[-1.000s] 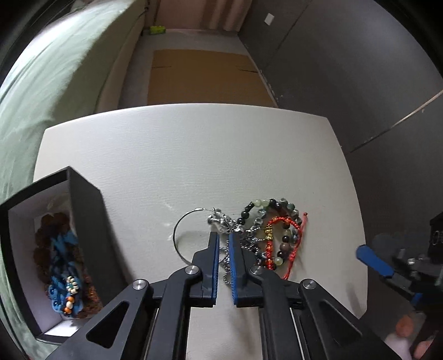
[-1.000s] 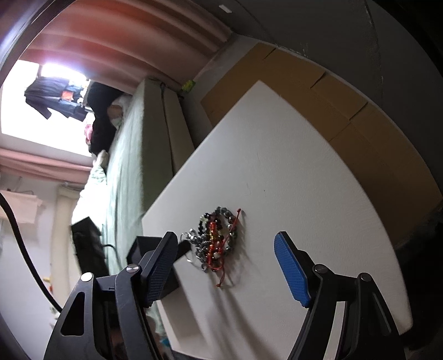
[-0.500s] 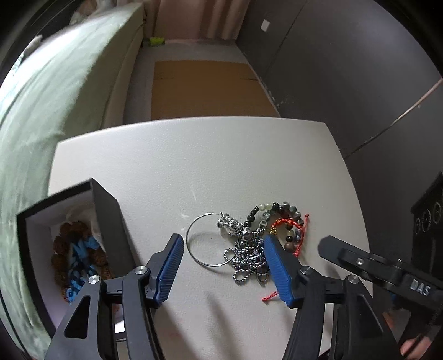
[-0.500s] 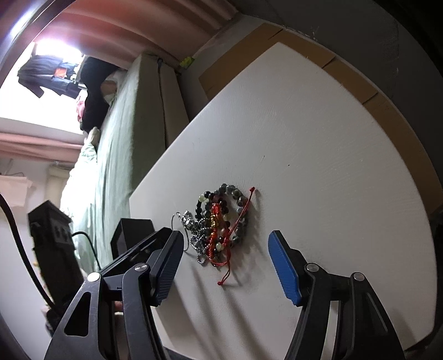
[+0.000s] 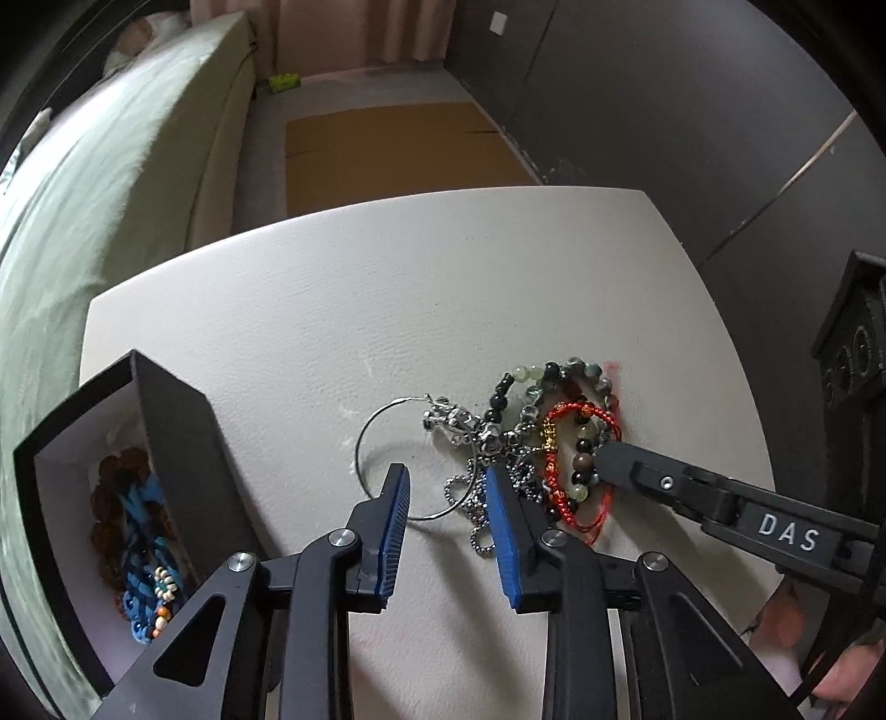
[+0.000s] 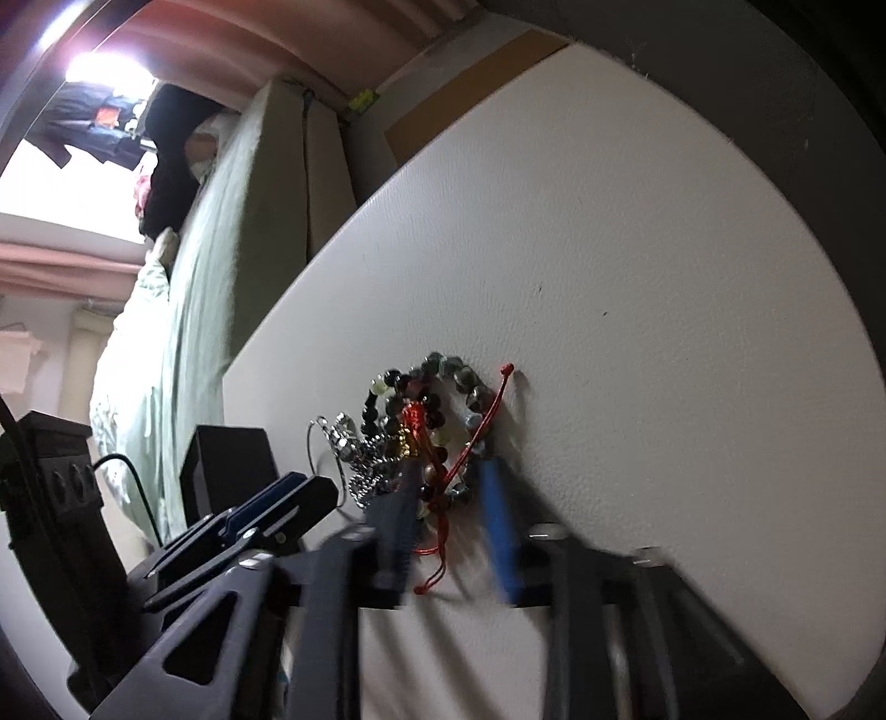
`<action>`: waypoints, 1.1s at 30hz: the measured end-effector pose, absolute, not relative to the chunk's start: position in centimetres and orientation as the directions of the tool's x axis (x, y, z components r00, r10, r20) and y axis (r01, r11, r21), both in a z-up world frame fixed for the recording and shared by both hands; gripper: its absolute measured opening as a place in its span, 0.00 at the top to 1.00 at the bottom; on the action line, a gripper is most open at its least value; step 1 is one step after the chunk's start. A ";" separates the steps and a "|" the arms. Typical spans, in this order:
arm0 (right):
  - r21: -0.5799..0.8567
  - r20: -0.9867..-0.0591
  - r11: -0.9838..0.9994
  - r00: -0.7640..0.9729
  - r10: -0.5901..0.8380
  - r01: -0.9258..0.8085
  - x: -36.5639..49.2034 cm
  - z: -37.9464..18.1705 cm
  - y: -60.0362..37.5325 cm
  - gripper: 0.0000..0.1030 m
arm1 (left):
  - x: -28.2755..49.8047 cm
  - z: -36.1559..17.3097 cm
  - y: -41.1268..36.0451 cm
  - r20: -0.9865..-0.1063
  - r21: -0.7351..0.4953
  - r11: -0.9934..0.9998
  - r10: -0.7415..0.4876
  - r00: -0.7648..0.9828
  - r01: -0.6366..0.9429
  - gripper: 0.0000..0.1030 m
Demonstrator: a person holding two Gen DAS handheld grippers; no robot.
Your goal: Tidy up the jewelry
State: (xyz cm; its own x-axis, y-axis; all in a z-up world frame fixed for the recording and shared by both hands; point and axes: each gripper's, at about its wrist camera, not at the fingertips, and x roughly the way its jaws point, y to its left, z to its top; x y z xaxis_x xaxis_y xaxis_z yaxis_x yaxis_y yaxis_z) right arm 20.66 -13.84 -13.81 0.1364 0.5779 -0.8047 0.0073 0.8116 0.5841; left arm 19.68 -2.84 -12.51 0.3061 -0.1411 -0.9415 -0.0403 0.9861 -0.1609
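Table (image 5: 310, 310): box (image 5: 177, 437) of bracelets (image 5: 138, 531)

place: bedroom | cues: bed (image 5: 111, 183), curtains (image 5: 354, 27), hanging clothes (image 6: 88, 122)

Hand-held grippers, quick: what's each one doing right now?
Left hand-held gripper: closing around the silver hoop; pads not pressing yet.
Right hand-held gripper: shut on the red cord bracelet in the pile.

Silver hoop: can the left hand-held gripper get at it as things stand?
Probably yes. The left hand-held gripper, jaws closing, straddles the near arc of the silver hoop. Nothing covers that arc; the ball chain tangles its right side.
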 end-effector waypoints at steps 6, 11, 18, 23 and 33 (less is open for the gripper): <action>0.589 -0.792 0.808 0.193 0.580 -0.012 20.4 -11.9 -15.4 0.93 | 20.0 -13.1 -3.1 -0.943 -0.167 0.986 -0.153 0.295 -0.023 0.86; 0.608 -0.771 0.794 0.241 0.589 0.003 20.2 -10.5 -17.7 0.93 | 20.1 -13.6 -3.0 -0.942 -0.176 0.984 -0.162 0.292 -0.021 0.96; 0.614 -0.762 0.789 0.260 0.593 0.002 20.0 -9.7 -18.6 0.93 | 19.5 -12.4 -2.4 -0.925 -0.208 0.978 -0.189 0.328 -0.024 0.99; 0.624 -0.754 0.781 0.259 0.604 -0.004 19.9 -9.6 -18.2 0.93 | 18.6 -10.0 -1.2 -0.902 -0.239 0.970 -0.202 0.382 -0.052 0.99; 0.671 -0.700 0.739 0.279 0.658 -0.059 19.1 -8.1 -16.9 0.93 | 15.6 -5.4 1.9 -0.828 -0.324 0.941 -0.231 0.512 -0.099 1.00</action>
